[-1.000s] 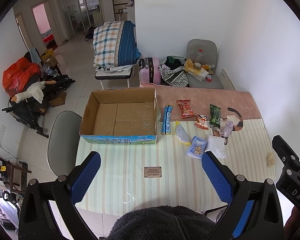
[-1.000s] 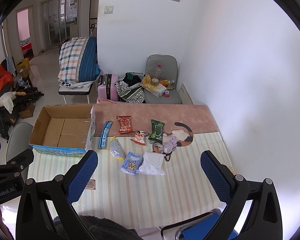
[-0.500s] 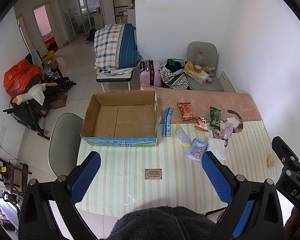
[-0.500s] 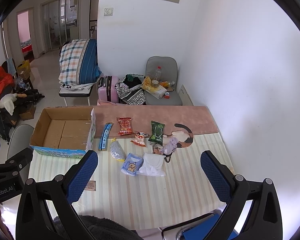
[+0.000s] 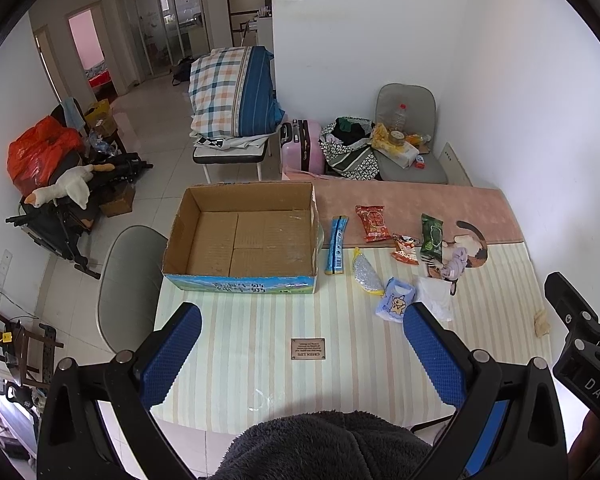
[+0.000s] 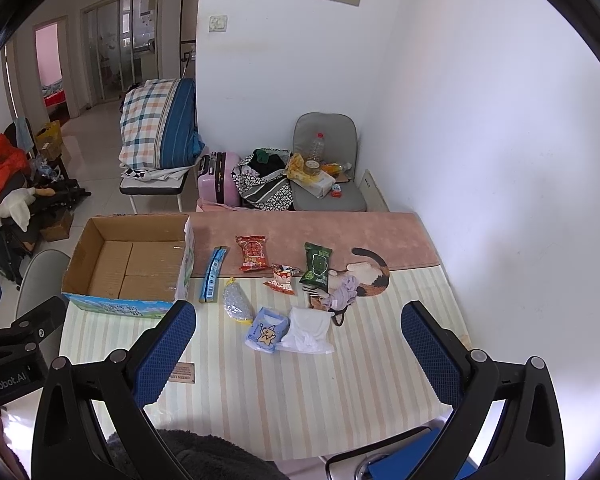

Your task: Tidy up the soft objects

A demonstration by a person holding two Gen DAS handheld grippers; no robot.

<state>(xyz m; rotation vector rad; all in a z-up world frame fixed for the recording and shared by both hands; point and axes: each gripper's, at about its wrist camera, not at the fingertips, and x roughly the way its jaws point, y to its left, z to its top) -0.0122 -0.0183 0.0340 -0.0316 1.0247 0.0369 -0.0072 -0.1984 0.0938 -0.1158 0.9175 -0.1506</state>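
I hold both tools, left (image 5: 302,354) and right (image 6: 298,354), spread wide above desk (image 6: 340,392); box (image 5: 240,240) beside snacks (image 6: 252,252).

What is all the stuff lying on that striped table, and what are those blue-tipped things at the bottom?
Open cardboard box: one, brown with a blue printed side, table's left, nothing inside.
Long blue snack packet: one, beside the box.
Red snack packet: one, on the pink mat.
Small red-and-white packet: one, mid-table.
Dark green packet: one, right of the red ones.
Clear yellow-edged pouch: one, before the blue packet.
Pale blue tissue pack: one, cartoon print, nearer the camera.
White plastic bag: one, beside the tissue pack.
Lilac cloth: one, crumpled, on the cat-shaped mat.
Left gripper: blue pads, open, holding nothing.
Right gripper: blue pads, open, holding nothing.
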